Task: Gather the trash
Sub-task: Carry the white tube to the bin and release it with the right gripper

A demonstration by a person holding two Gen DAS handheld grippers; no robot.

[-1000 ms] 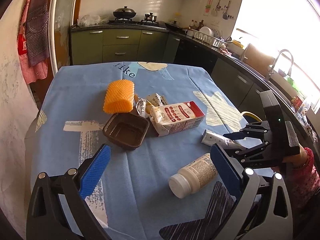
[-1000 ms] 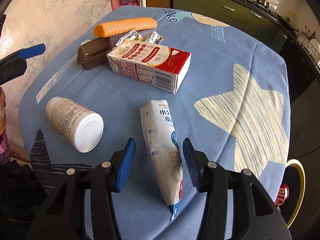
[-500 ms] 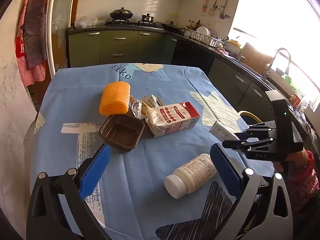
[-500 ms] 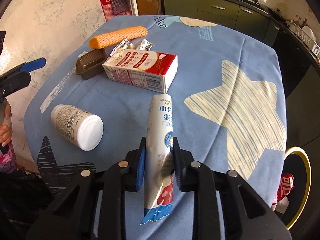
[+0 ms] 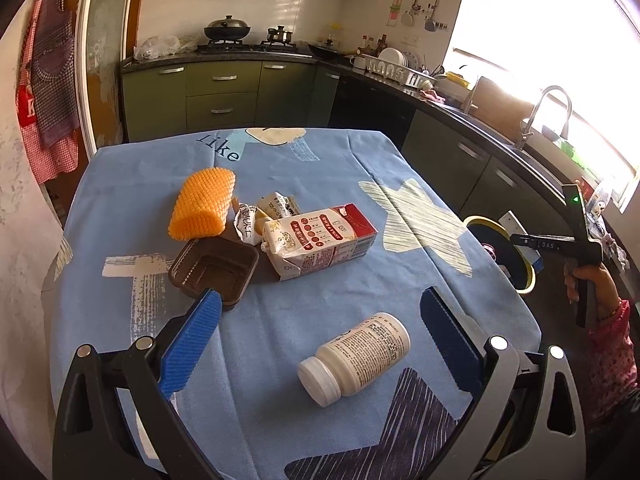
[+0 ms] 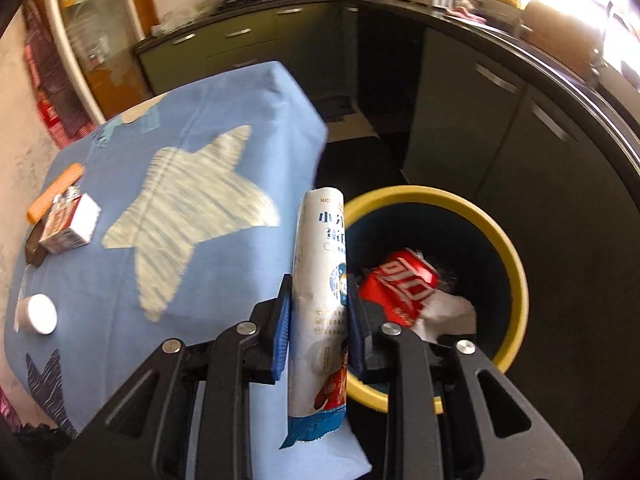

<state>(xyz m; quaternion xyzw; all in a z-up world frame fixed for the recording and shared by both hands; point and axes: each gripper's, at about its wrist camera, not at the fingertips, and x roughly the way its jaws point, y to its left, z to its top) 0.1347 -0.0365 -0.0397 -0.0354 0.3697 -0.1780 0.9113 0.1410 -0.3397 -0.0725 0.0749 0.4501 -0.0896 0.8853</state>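
Blue-padded right claw (image 6: 319,320) clamps white pouch (image 6: 320,280) beside yellow-rimmed bin (image 6: 516,272).

- The bin (image 5: 505,249) shows only partly in the left wrist view, behind the table (image 5: 400,160) corner and the right gripper (image 5: 520,238).
- In the right wrist view the pouch (image 6: 320,300) and gripper fingers cover the bin's near rim; its depth is dark.
- The tray (image 6: 34,248) and orange sleeve (image 6: 56,190) are small and half hidden behind the carton (image 6: 70,224).
- Pouch print is too blurred to read.
- The wrappers (image 5: 264,216) are partly hidden by the carton.
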